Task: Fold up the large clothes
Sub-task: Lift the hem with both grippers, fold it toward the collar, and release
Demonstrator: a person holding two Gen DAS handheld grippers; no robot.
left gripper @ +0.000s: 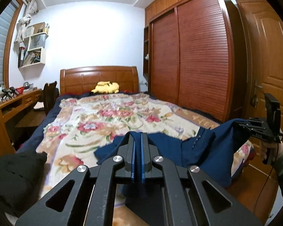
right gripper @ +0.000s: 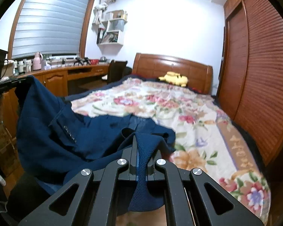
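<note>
Left gripper (left gripper: 138,137) and right gripper (right gripper: 141,141) are each pinching the navy garment (right gripper: 81,131) above the floral bed (right gripper: 207,124) — no fold made yet, folding all remaining.

Bright, even indoor light; slight motion blur, fisheye bending, dark vignetted corners.
</note>
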